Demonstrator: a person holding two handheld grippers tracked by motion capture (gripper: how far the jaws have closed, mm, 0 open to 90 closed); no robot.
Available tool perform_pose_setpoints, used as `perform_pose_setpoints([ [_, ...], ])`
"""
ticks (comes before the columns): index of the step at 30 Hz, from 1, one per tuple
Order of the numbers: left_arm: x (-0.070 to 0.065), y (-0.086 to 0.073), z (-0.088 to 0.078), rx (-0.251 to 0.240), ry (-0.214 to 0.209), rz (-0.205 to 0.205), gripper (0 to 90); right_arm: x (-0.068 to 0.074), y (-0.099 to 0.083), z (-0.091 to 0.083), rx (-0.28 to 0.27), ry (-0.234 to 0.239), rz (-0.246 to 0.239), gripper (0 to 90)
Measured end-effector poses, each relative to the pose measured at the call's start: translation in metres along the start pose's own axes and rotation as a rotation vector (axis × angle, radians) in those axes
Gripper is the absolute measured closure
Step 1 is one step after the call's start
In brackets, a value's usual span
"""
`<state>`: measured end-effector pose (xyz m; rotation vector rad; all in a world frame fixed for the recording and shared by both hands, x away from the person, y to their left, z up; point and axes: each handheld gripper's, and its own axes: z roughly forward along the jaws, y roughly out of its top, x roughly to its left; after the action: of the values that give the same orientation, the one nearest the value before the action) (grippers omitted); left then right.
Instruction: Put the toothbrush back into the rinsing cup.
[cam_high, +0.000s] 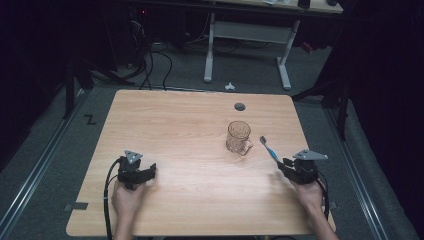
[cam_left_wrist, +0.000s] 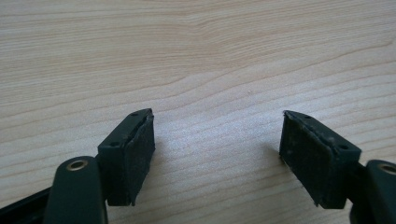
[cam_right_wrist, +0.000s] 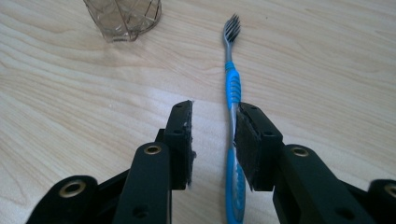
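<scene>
A clear glass mug (cam_high: 238, 137) stands right of centre on the wooden table (cam_high: 190, 125). Just to its right lies a blue and grey toothbrush (cam_high: 269, 148), bristle end pointing away from me. My right gripper (cam_high: 283, 164) is low over the brush's near end. In the right gripper view its jaws are partly open around the handle of the toothbrush (cam_right_wrist: 232, 84), which lies flat on the wood beside the right pad (cam_right_wrist: 245, 140); the mug's base (cam_right_wrist: 123, 18) is at the top left. My left gripper (cam_high: 151, 169) rests at the front left, wide open (cam_left_wrist: 218, 116) over bare wood.
A round cable hole (cam_high: 239, 106) sits in the table behind the mug. Beyond the far edge, a white desk frame (cam_high: 248, 37) and loose cables (cam_high: 150, 60) are on the grey floor. The table's right edge is close to my right hand.
</scene>
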<state>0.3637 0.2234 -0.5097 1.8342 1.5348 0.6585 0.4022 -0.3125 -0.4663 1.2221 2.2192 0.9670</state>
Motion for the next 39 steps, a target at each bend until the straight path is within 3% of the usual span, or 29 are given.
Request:
perform_pose_setpoints([
  [14, 0.0, 0.0, 0.0, 0.0, 0.0, 0.0, 27.1, -0.01, 0.013, 0.0, 0.008, 0.015, 0.017, 65.9],
  [20, 0.0, 0.0, 0.0, 0.0, -0.001, 0.0, 27.1, -0.012, 0.024, 0.002, 0.015, 0.004, -0.002, 65.7],
  [32, 0.0, 0.0, 0.0, -0.001, -0.007, 0.001, 26.9, -0.021, 0.037, 0.013, 0.063, 0.002, 0.022, 65.4],
  [39, 0.001, 0.0, 0.0, -0.004, -0.012, -0.003, 26.9, -0.023, 0.048, 0.014, 0.108, -0.004, 0.001, 64.7],
])
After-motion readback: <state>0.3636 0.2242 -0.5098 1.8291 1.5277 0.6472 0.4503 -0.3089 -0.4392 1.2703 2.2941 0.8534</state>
